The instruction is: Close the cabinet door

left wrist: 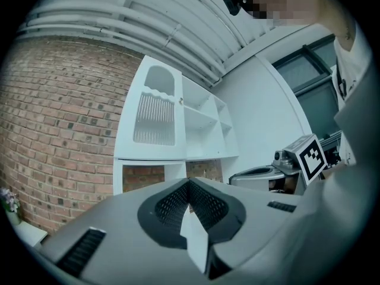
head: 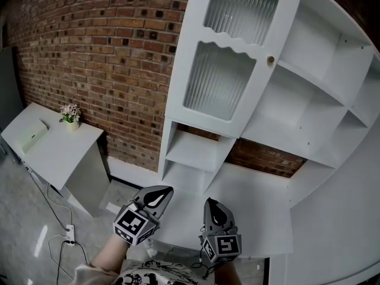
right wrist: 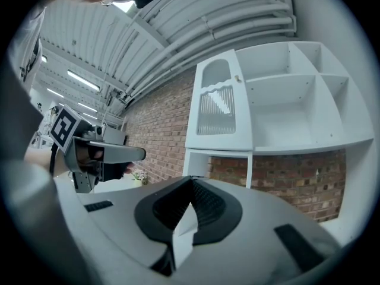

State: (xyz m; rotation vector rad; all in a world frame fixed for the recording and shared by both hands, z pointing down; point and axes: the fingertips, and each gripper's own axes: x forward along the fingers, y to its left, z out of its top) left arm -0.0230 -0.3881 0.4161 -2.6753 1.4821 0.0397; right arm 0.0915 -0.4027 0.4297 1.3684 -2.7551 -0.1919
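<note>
Near me, the left gripper (head: 161, 195) and the right gripper (head: 212, 210) sit side by side, each with jaws together on nothing; farther off, the glass-paned cabinet door (head: 228, 58) looks flush on the left of the white cabinet (head: 309, 111); brick wall (head: 101, 52) behind.

Red-brown brick wall (head: 107, 58) at the back. Against it at left, a white tabletop (head: 53, 153). Carries a small pot of pink flowers (head: 70, 116) at its far edge and a pale green flat object (head: 32, 136) further left, apart from the pot. Below, on the grey floor (head: 24, 218), a white power strip (head: 69, 233) with cables (head: 56, 251) looping beside it. Overhead, a ribbed white ceiling (right wrist: 196, 22).
</note>
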